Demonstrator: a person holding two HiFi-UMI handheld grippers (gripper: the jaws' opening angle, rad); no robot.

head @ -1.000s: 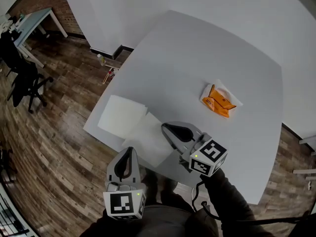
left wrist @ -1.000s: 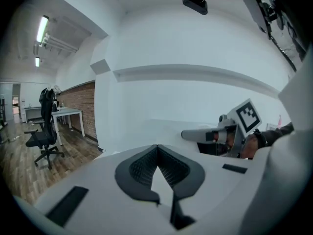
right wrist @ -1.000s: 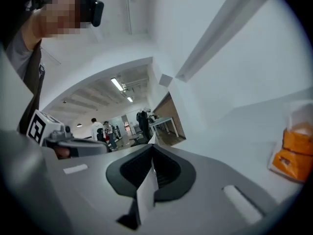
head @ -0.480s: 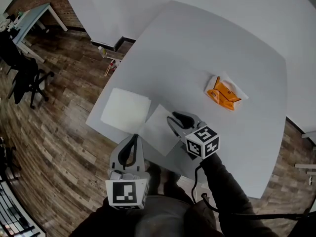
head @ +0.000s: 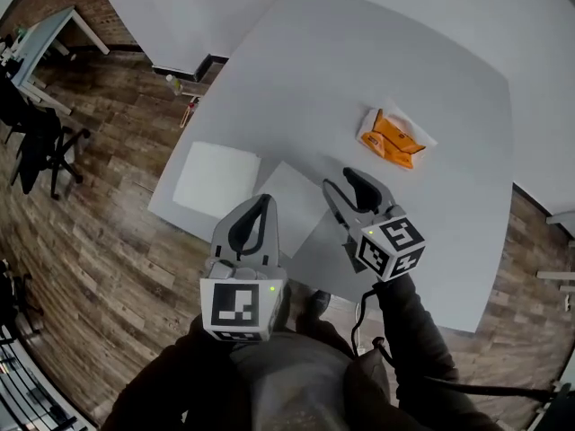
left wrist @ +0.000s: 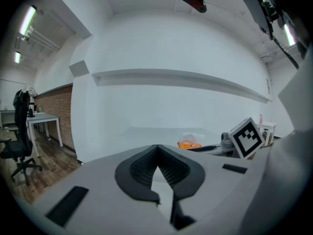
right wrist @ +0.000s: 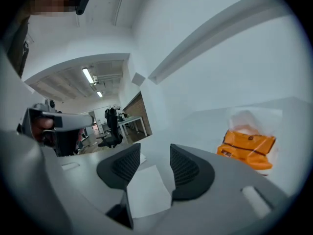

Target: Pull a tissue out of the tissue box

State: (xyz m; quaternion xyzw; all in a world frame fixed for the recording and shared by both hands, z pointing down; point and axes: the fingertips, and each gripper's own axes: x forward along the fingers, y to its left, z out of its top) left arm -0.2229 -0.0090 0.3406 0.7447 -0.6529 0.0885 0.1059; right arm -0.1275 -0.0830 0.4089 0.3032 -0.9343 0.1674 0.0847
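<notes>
Two tissues were seen lying flat on the table (head: pixel 431 214), both well apart from the orange tissue pack (head: pixel 393 139). The far tissue (head: pixel 216 178) lay at the table edge farthest from the pack, and the near tissue (head: pixel 292 203) just beside it, on the side toward the pack. Whether their corners touched could not be told.

The pack itself rested on the table, untouched by either gripper. Something pale and thin showed around it, and whether that was tissue or wrapper could not be made out.

The right gripper (head: pixel 344 183) was held near the pack, between it and the near tissue. Its jaws were being opened, with a clear gap between the pads and nothing pressed in them; only the near tissue was seen through the gap, flat on the table below.

The left gripper (head: pixel 262 203) was held farther from the pack, over the near tissue's edge. Its jaws were brought tip to tip and nothing was caught between them.
</notes>
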